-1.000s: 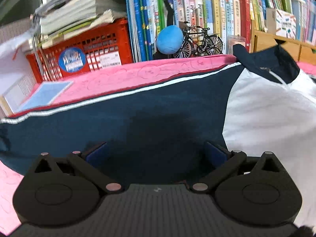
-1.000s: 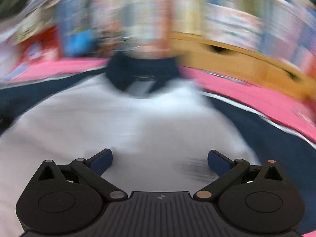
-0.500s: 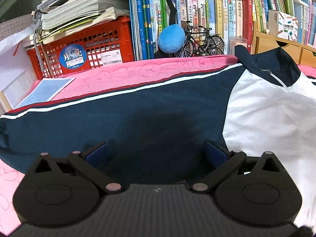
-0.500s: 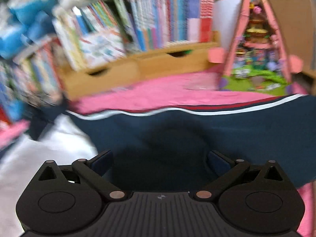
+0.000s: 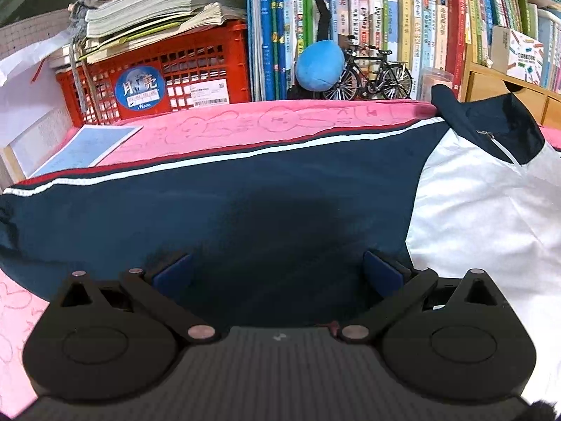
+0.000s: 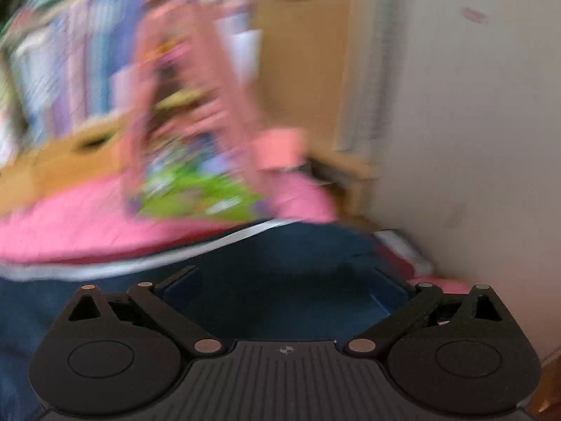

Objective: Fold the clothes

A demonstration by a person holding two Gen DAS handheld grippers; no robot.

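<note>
A navy and white jacket lies flat on a pink cloth. In the left wrist view its navy left sleeve (image 5: 210, 203) stretches to the left, with a white and red stripe along its far edge; the white body (image 5: 484, 217) and navy collar (image 5: 491, 129) are at the right. My left gripper (image 5: 277, 270) is open and empty, low over the sleeve. In the blurred right wrist view my right gripper (image 6: 284, 280) is open and empty over the other navy sleeve (image 6: 280, 252), near its cuff end.
Behind the jacket stand a red crate (image 5: 157, 80) with stacked papers, a row of books (image 5: 385, 17), a blue ball (image 5: 320, 65) and a model bicycle (image 5: 371, 75). A pink toy house (image 6: 196, 133) and a wall (image 6: 455, 122) lie ahead of the right gripper.
My right gripper has swung fast to the right, from over the white body to the far end of the right sleeve. My left gripper has stayed over the left sleeve.
</note>
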